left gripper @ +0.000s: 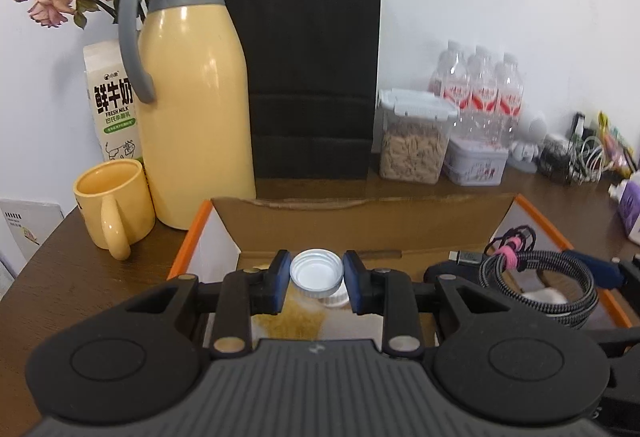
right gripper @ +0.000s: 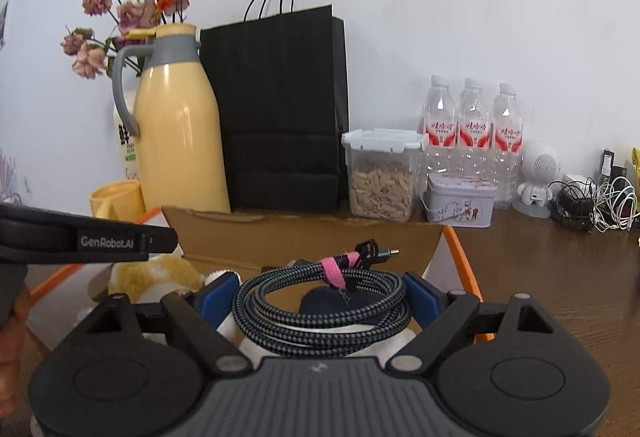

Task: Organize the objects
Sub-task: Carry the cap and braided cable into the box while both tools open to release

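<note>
The left gripper is clamping a white plastic bottle cap above the open orange-edged cardboard box. The right gripper is pinching a coiled grey braided cable tied with a pink strap over the same box, where a yellow plush toy is lying. A clear lidded canister behind is holding beige pieces.
</note>
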A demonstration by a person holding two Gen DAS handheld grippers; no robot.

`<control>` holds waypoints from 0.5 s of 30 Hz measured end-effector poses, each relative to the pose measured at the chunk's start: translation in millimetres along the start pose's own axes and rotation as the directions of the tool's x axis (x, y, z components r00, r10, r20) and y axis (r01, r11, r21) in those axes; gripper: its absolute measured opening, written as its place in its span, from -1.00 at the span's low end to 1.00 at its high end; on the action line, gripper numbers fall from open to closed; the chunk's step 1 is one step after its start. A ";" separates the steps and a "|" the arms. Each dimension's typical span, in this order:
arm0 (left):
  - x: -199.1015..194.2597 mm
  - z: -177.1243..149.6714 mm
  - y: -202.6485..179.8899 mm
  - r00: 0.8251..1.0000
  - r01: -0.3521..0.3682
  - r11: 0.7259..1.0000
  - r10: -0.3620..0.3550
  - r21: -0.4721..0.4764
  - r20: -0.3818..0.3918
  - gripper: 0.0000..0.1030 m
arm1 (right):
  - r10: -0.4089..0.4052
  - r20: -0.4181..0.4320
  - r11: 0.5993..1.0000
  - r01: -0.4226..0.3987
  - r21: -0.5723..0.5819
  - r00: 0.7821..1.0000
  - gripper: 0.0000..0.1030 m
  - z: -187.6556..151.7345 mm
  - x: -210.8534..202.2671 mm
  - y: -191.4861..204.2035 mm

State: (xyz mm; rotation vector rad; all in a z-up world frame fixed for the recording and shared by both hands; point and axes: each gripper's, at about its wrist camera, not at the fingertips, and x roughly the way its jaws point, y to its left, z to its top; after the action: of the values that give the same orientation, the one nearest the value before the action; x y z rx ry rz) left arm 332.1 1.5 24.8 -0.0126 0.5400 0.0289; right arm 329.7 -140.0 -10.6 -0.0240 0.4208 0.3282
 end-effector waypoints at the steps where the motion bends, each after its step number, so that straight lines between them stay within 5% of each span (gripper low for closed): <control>1: 0.6 -1.3 -0.9 1.000 -0.007 1.000 0.007 0.006 -0.004 -0.42 | 0.002 -0.008 1.000 -0.002 -0.002 1.000 0.70 -1.2 0.7 0.0; 2: 0.6 -2.0 -1.5 1.000 -0.015 1.000 0.015 0.010 -0.006 -0.40 | 0.004 -0.017 1.000 -0.004 -0.004 1.000 0.71 -2.1 1.3 0.1; 4: -1.8 -3.5 -1.2 0.999 -0.033 0.999 0.033 0.010 -0.007 0.07 | -0.002 -0.033 1.000 0.001 -0.017 0.999 0.72 -4.5 0.4 1.7; 6: -7.8 -3.8 -0.3 0.999 -0.035 0.999 0.035 0.003 0.020 0.91 | -0.009 -0.038 1.000 0.008 -0.027 0.999 0.85 -7.2 -2.5 3.3; 7: -11.4 -3.7 0.1 0.999 -0.036 0.999 0.036 0.001 0.040 1.00 | -0.014 -0.034 1.000 0.014 -0.026 0.999 1.00 -7.2 -4.9 3.9; 15: -20.2 -0.1 -5.0 0.996 -0.052 0.999 0.051 0.011 0.075 1.00 | -0.012 -0.020 0.999 0.011 -0.031 1.000 1.00 -6.2 -14.4 4.8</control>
State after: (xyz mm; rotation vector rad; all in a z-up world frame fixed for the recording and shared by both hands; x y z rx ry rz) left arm 314.9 -4.0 35.1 0.0151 0.4659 0.0762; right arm 313.4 -140.5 -10.3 -0.0595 0.4356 0.3235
